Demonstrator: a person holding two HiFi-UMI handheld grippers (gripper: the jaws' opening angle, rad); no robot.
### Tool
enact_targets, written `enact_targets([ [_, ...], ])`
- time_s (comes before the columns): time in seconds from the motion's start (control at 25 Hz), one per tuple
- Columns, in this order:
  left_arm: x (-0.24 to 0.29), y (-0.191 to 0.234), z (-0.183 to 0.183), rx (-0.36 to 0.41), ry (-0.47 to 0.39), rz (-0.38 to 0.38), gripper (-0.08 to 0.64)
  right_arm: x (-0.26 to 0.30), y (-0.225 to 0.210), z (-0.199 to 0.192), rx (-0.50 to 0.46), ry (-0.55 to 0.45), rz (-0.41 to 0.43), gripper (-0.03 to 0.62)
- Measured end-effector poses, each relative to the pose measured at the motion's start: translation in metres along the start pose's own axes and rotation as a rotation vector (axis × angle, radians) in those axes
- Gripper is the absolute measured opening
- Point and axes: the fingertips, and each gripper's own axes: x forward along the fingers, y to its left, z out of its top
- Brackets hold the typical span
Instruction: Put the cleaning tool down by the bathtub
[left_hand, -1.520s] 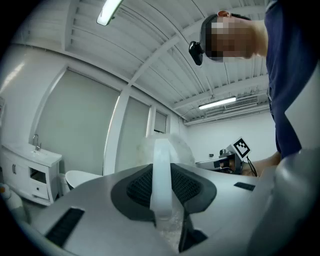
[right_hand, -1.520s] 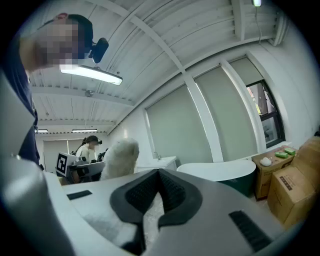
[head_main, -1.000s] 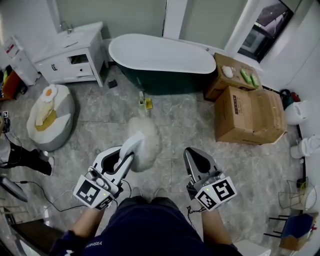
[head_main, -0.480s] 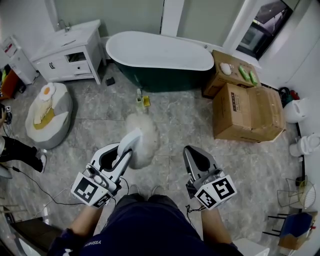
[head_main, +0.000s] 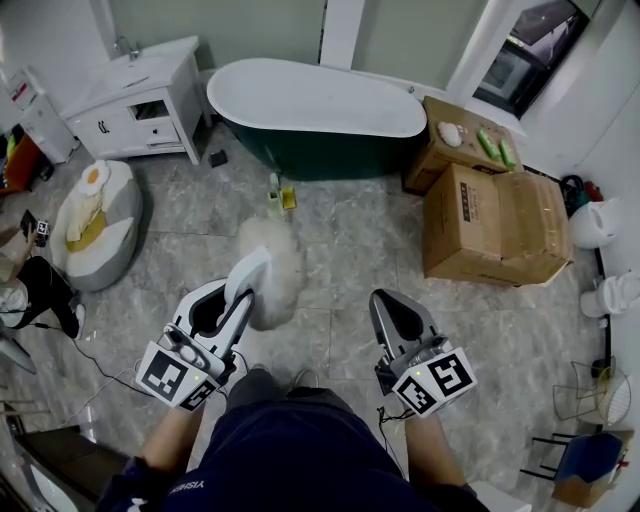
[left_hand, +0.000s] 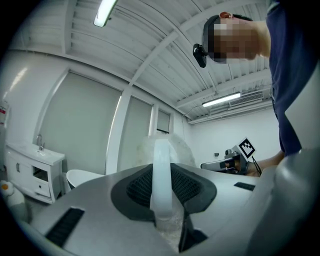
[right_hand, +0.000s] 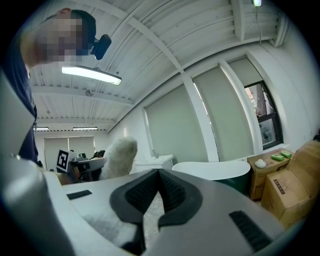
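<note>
The left gripper (head_main: 235, 300) clamps the stiff pale handle (left_hand: 161, 175) of the fluffy duster (head_main: 272, 262), likely light and soft-headed and best held there, while the right gripper (head_main: 390, 310) is closed and empty.

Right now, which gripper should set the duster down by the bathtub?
Left. The left gripper is clamped on the duster, facing the bathtub; the right gripper is shut and empty.

I've got bathtub (head_main: 315, 100) far centre, cabinet (head_main: 140, 105) left of it, cardboard boxes (head_main: 490, 230) right of it, cushion (head_main: 112, 240) nearer on the left.
</note>
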Motion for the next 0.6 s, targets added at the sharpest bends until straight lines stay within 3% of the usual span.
enact_targets([
  [0.6,0.048,0.021,-0.002,0.007,-0.006,0.034,0.11,0.014,-0.051,0.0,0.031,-0.002,0.003,0.005],
])
